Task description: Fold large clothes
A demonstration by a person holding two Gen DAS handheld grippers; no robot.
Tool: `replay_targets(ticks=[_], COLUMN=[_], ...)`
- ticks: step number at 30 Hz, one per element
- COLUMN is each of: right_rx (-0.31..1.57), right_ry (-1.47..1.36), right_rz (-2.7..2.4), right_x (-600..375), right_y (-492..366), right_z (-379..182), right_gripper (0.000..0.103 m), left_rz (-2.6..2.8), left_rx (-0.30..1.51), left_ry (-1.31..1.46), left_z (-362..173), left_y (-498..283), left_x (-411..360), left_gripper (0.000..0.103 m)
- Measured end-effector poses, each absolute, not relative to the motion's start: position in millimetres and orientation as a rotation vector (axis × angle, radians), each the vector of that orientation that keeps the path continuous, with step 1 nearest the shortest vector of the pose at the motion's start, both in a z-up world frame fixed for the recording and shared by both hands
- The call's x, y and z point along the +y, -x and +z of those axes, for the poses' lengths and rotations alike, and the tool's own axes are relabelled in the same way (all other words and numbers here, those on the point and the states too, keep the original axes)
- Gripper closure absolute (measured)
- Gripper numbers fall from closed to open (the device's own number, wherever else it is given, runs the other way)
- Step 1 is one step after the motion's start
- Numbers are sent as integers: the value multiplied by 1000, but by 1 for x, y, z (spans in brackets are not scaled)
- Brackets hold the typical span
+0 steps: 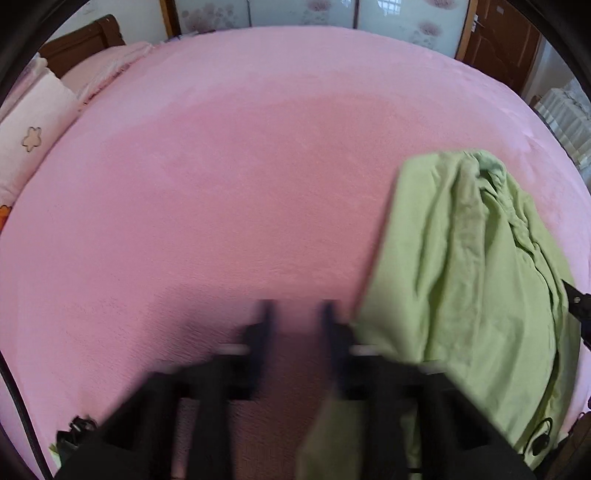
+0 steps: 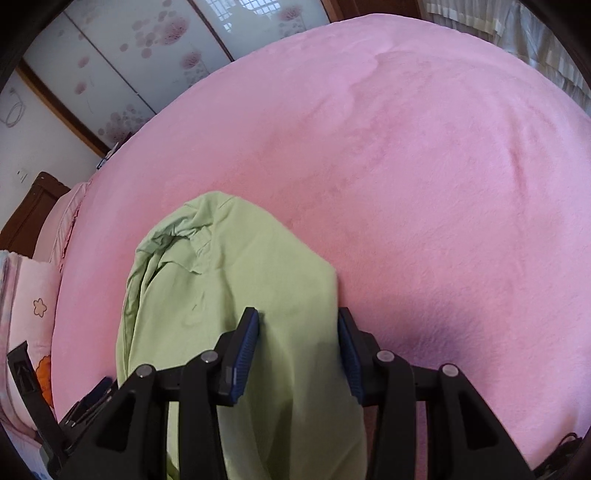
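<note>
A light green garment (image 1: 461, 266) lies crumpled on the pink bedspread (image 1: 221, 166). In the left wrist view it sits to the right. My left gripper (image 1: 297, 317), blurred by motion, has its fingers apart with only pink cover between them, and the garment's left edge overlaps the right finger (image 1: 334, 328). In the right wrist view the green garment (image 2: 229, 273) runs under my right gripper (image 2: 297, 332). Its blue pads (image 2: 249, 339) stand apart, with cloth filling the gap between them and no visible pinch.
The pink bedspread (image 2: 424, 184) fills most of both views. Pillows (image 1: 29, 140) and a wooden headboard (image 1: 85, 40) lie at the left. Sliding wardrobe doors (image 1: 295, 11) stand beyond the bed, with a wooden door (image 1: 502, 40) at the right.
</note>
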State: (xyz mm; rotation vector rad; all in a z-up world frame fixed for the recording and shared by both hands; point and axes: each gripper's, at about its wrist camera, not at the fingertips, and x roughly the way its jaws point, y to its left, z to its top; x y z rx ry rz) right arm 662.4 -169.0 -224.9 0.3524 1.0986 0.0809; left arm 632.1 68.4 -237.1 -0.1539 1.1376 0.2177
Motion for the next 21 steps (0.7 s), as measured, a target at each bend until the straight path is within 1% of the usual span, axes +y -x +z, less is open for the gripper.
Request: replay_targets(ticks=[1, 4, 8, 11, 13, 17, 21], right_rx=[1092, 999, 831, 725, 675, 654, 657], right_ry=[-325, -271, -268, -162, -35, 222, 498], right_rz=[95, 141, 318, 518, 644, 803, 815], right_x=[-164, -158, -155, -138, -119, -96, -92], right_y=[-661, -644, -604, -561, -524, -443, -360], right_z=[-222, -195, -138, -96, -76, -76, -116], right_gripper=[98, 99, 99, 99, 99, 99, 99], left_rz=[218, 205, 126, 59, 28, 3, -6], left_rx=[1126, 1033, 946, 901, 894, 908, 940], left_ry=[146, 107, 178, 217, 272, 391, 363], left_z=[-233, -215, -177, -155, -147, -145, -150], left_y=[-629, -612, -583, -551, -526, -472, -418], left_x=[64, 49, 47, 46, 54, 84, 106], left_gripper=[103, 103, 103, 103, 103, 103, 103])
